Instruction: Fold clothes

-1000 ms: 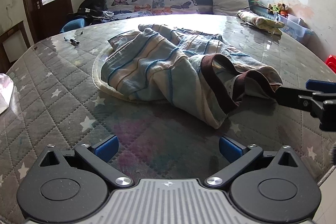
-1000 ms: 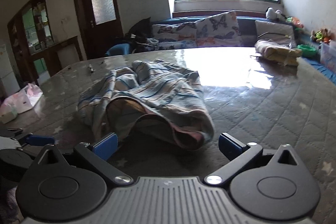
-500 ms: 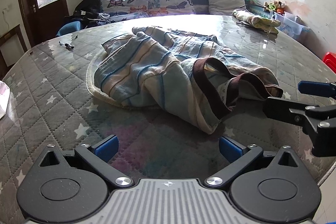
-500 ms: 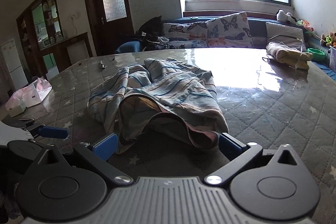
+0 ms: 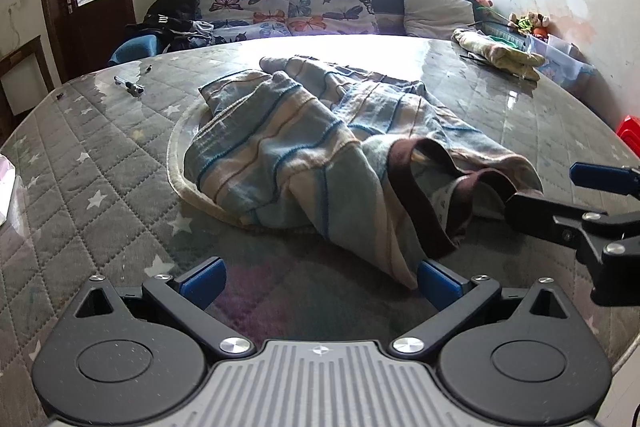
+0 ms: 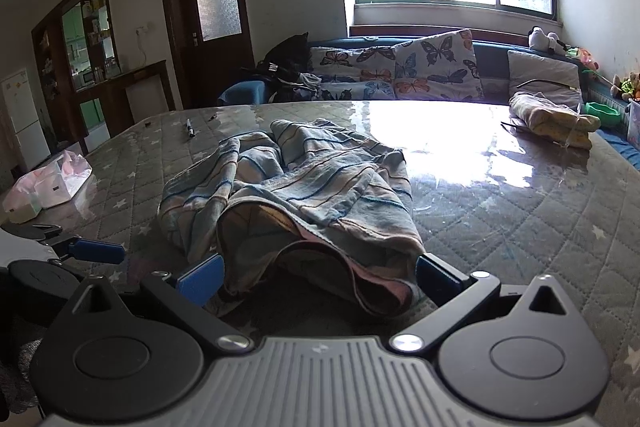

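Note:
A crumpled blue, cream and tan striped garment (image 5: 304, 155) with a brown waistband (image 5: 404, 183) lies on the round quilted table (image 5: 100, 167). My left gripper (image 5: 320, 281) is open just in front of it, the right fingertip (image 5: 438, 283) close beside the cloth's lowest fold. In the right wrist view the garment (image 6: 312, 187) shows its open waistband end toward me. My right gripper (image 6: 318, 277) is open, and the waistband's edge lies between its fingers. Each gripper shows in the other's view: the right gripper (image 5: 560, 195) and the left gripper (image 6: 92, 251).
A pale ring-shaped mat (image 5: 176, 163) lies under the garment. A folded yellowish cloth (image 6: 552, 121) sits at the far right, a pen (image 6: 189, 129) at the far left, a pink bag (image 6: 52, 179) by the left edge. Behind the table is a sofa with butterfly cushions (image 5: 312, 7).
Both grippers have moved in toward the garment, which now fills more of each view. The right gripper's open fingers now flank the waistband edge. The cloth itself has not shifted.

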Demonstrator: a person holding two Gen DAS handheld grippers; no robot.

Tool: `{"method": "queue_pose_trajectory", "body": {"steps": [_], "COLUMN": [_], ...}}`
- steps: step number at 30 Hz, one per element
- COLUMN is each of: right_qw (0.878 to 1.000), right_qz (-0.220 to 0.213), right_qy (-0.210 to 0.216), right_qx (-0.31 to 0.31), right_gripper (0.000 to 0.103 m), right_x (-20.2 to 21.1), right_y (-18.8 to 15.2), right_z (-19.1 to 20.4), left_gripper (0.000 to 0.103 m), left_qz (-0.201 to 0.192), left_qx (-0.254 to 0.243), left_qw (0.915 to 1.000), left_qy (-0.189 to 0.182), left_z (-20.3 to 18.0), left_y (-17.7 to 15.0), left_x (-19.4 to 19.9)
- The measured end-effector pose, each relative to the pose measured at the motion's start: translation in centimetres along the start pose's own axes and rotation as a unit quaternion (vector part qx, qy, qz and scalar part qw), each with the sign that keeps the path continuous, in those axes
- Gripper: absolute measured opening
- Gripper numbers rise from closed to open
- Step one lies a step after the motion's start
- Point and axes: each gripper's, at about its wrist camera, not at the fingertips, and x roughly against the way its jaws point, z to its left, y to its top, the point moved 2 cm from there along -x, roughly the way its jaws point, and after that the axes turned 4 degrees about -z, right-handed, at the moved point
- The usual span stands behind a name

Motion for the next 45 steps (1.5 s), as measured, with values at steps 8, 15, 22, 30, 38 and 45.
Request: {"method": "queue_pose_trajectory", "body": {"steps": [8,15,22,30,38,45], "right_qw": [1.000,1.000,1.000,1.000,0.999,0.998], "right_qz": [0.006,0.006,0.009,0.017,0.017,0.025], "right_qy": [0.005,0.003,-0.003,-0.008,-0.012,0.007], "right_qx": [0.006,0.014,0.013,0.024,0.036,0.056], "right_gripper": [0.103,0.103,0.103,0.101,0.094,0.085], "right_x": [-1.1,-1.5,-2.6,-4.8,-6.5,-7.3], "right_y": [0.4,0.9,2.2,3.9,5.3,6.1], "right_z": [0.2,-0.1,-1.2,-2.0,-2.2,-1.6], "left_gripper": [0.103,0.103,0.103,0.103,0.080,0.028], "left_qz": [0.005,0.002,-0.005,-0.009,0.007,0.027], "left_qx": [0.003,0.018,0.045,0.066,0.051,0.078], "left_qw": [1.0000,0.9998,0.9989,0.9976,0.9983,0.9965], "left_qy": [-0.002,0.002,0.007,0.018,0.025,0.009], "left_z": [0.0,0.7,2.0,3.0,2.6,4.6], "left_y": [0.9,2.0,4.2,7.1,9.1,7.8], "left_x": [-0.7,-1.1,-1.8,-3.8,-7.0,-7.7]}}
